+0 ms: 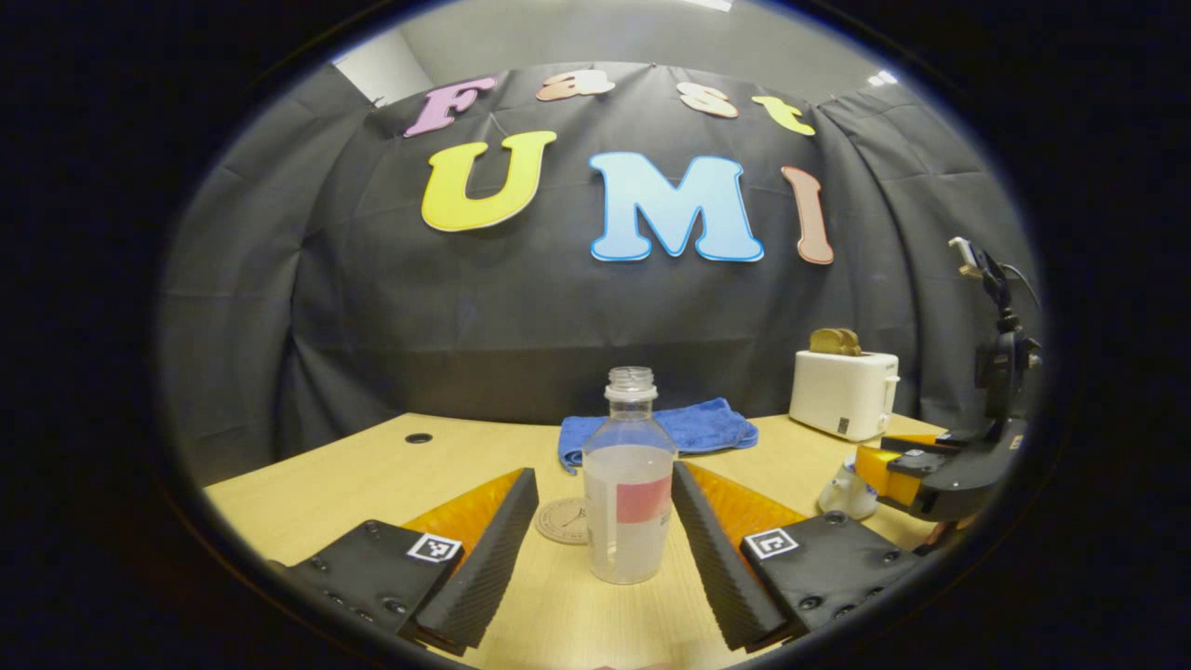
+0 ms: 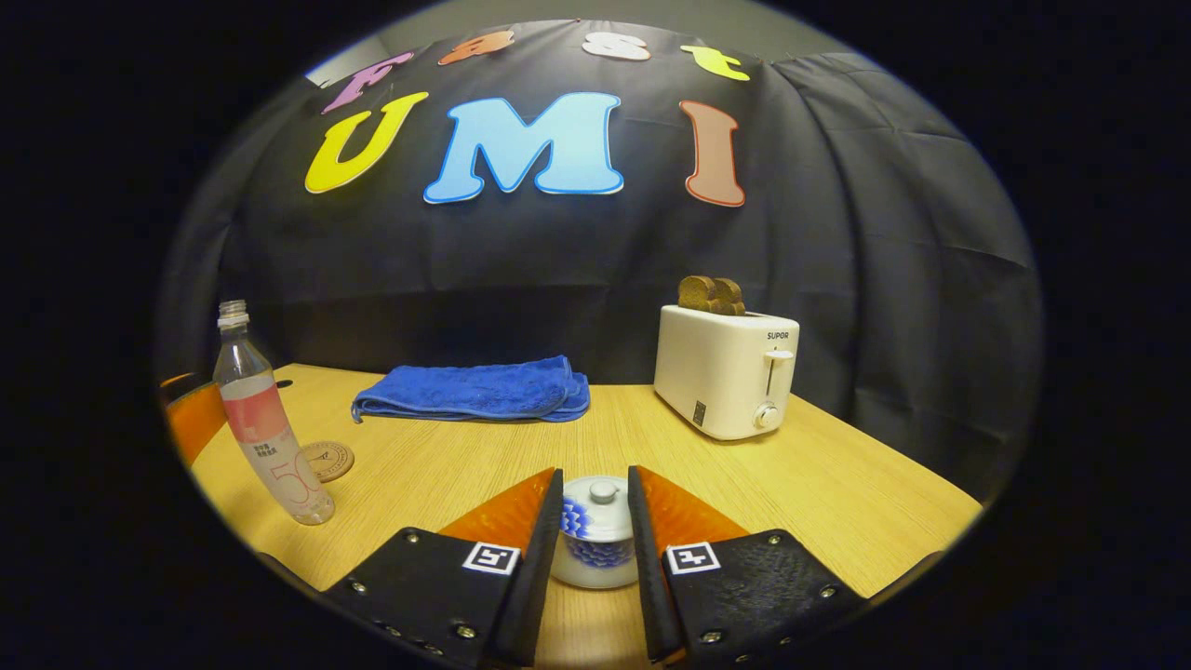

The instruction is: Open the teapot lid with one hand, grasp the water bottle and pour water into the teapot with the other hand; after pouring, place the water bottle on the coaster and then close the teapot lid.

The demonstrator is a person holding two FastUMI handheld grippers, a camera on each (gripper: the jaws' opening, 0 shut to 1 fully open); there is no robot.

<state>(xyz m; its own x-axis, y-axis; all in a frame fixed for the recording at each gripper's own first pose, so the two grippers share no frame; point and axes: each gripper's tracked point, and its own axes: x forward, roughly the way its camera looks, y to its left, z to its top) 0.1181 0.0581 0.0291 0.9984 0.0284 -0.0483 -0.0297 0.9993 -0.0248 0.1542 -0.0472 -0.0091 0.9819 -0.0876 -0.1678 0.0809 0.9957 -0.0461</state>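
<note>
An uncapped clear water bottle [image 1: 629,484] with a pink label stands on the wooden table [image 1: 372,475], partly filled. My left gripper [image 1: 605,475] is open, one finger on each side of the bottle, the right finger nearly touching it. A round coaster [image 1: 563,519] lies just behind the bottle to the left. The bottle [image 2: 270,428] and coaster [image 2: 326,460] stand far left in the right gripper view. My right gripper [image 2: 595,484] is open and narrow, its fingers flanking the white, blue-patterned teapot [image 2: 595,549]. The lid [image 2: 603,502] sits on the pot. The teapot [image 1: 845,491] is partly hidden behind the right gripper [image 1: 870,465].
A folded blue towel [image 2: 475,391] lies at the back of the table. A white toaster [image 2: 726,372] holding toast stands back right. The black cloth wall hangs close behind the table. Bare wood lies between bottle and teapot.
</note>
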